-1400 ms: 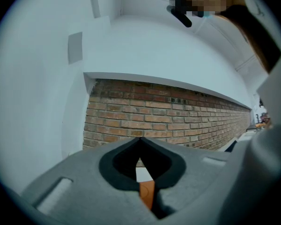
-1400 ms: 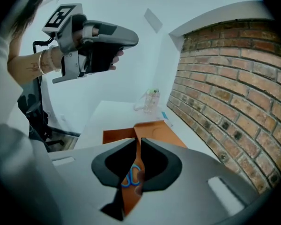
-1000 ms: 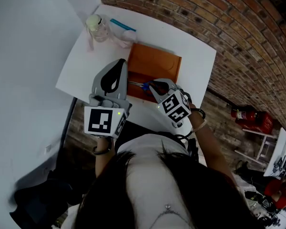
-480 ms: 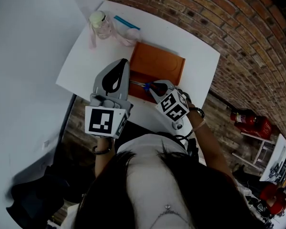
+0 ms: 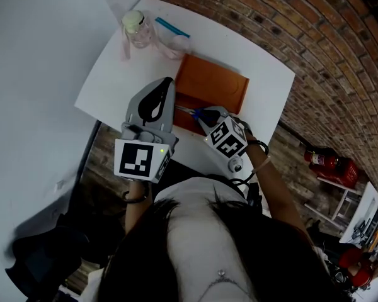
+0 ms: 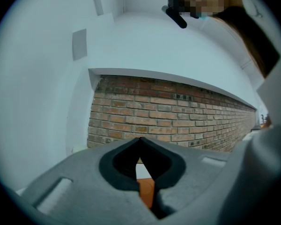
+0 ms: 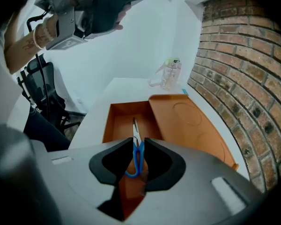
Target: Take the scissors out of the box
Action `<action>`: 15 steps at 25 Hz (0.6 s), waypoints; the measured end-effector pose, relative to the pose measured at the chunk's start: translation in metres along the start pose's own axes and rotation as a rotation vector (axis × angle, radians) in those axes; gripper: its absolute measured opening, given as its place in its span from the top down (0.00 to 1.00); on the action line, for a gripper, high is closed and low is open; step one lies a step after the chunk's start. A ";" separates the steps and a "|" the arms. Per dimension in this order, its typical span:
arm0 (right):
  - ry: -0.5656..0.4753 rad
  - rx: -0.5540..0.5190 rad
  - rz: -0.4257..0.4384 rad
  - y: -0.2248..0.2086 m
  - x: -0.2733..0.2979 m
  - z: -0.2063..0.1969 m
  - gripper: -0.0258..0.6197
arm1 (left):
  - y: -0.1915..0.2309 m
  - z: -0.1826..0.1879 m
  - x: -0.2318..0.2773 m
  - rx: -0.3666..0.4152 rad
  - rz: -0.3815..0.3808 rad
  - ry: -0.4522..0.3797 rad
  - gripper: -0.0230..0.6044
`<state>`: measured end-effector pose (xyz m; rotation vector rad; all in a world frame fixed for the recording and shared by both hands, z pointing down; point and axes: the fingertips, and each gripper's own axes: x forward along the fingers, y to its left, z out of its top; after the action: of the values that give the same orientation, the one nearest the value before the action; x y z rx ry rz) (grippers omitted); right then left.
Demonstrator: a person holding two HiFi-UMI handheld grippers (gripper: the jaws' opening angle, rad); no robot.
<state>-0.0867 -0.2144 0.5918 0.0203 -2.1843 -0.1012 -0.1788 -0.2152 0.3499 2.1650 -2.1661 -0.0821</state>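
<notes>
Right gripper (image 7: 137, 140): jaws spread a narrow gap and have just been opening; the blue handle loops of the scissors (image 7: 135, 129) show in that gap, whether the pads touch them cannot be told. Scissors lie flat on the floor of the box (image 7: 116, 122), blades pointing away from the gripper, roughly parallel to the tray's long walls and nearer the wall on the lid side. The box is orange and stands open, its lid (image 7: 189, 118) folded out flat on the desk on the brick-wall side of the tray. In the head view the right gripper (image 5: 200, 113) tilts down over the tray's near end, with the scissors (image 5: 190, 111) just beyond its tip; the box (image 5: 211, 83) sits close to the desk's near edge. Left gripper (image 6: 140, 139): jaws pressed together at the tips, nothing between them; it points level, held above the desk just left of the box in the head view (image 5: 169, 82), apart from it. White desk (image 5: 113, 74): at its far corner, near where the white wall meets the brick wall (image 6: 168, 111), stands a clear jar (image 5: 137, 29) with a pale lid, and a clear bag (image 5: 171, 38) with a blue strip lies just beside it, between the jar and the box.
</notes>
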 end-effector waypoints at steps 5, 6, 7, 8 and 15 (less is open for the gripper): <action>0.044 0.001 0.007 0.000 0.007 -0.006 0.82 | -0.004 0.002 0.002 -0.015 -0.008 -0.014 0.96; 0.051 0.000 0.008 0.001 0.008 -0.007 0.82 | -0.005 0.002 0.002 -0.015 -0.010 -0.012 0.97; 0.056 -0.001 0.010 0.001 0.009 -0.008 0.82 | -0.005 0.001 0.002 -0.015 -0.012 -0.010 0.97; 0.060 -0.002 0.011 0.001 0.010 -0.009 0.82 | -0.006 0.000 0.003 -0.015 -0.014 -0.008 0.97; 0.103 -0.010 0.036 0.004 0.018 -0.015 0.80 | -0.010 -0.003 0.005 -0.019 -0.028 0.000 0.96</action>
<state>-0.0846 -0.2121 0.6160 -0.0189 -2.0807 -0.0887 -0.1685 -0.2202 0.3520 2.1853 -2.1267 -0.1030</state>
